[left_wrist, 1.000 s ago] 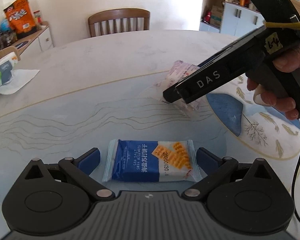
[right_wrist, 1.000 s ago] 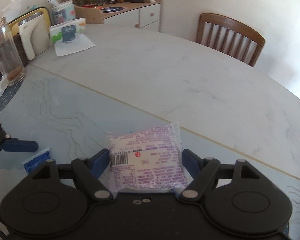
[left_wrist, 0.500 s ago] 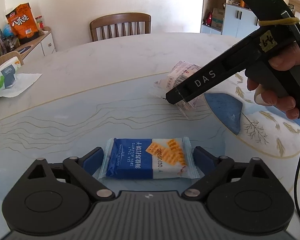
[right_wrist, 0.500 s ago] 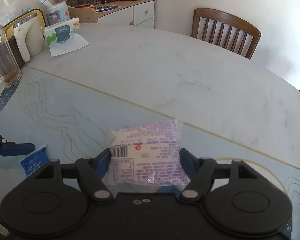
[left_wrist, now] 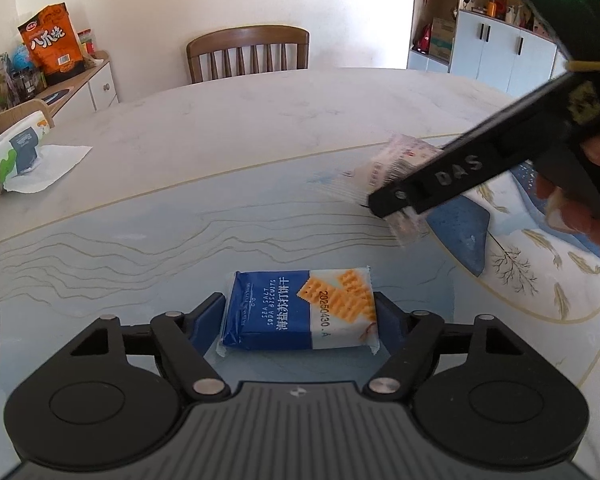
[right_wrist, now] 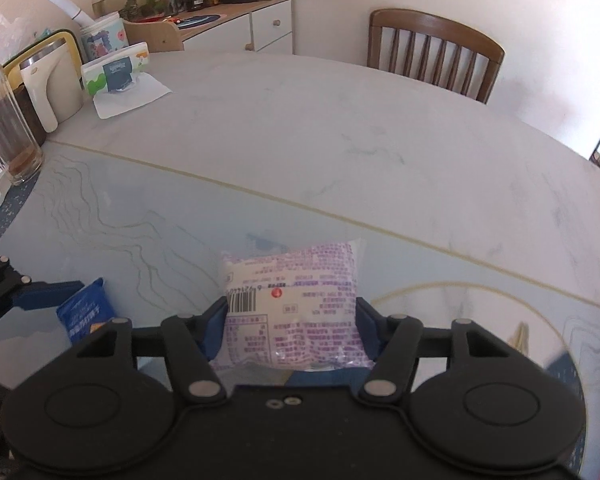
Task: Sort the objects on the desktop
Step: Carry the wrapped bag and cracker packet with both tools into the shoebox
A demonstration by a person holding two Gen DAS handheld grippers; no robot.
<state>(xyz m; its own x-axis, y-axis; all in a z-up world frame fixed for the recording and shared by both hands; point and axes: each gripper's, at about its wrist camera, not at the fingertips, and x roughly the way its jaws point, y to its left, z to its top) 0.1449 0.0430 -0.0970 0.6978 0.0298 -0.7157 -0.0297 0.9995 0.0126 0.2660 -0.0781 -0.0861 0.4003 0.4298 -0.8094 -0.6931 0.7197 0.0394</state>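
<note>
Between closing left claw (left_wrist: 300, 314) pads, blue biscuit packet (left_wrist: 300, 310), flat on table (left_wrist: 260, 140)

A: What's in the bkgd?
B: Wooden chair (right_wrist: 436, 54) at the far side of the tabletop (right_wrist: 300, 128). Tissue pack (right_wrist: 114, 70) on a loose white sheet, left side.
A: Next to that?
B: White kettle (right_wrist: 50, 88), then a tall glass jar (right_wrist: 6, 128) nearer the edge. Sideboard (right_wrist: 256, 24) behind w/ an orange snack bag (left_wrist: 54, 46) on top.
A: Other side?
B: White cabinets (left_wrist: 500, 54), cluttered shelves above.
</note>
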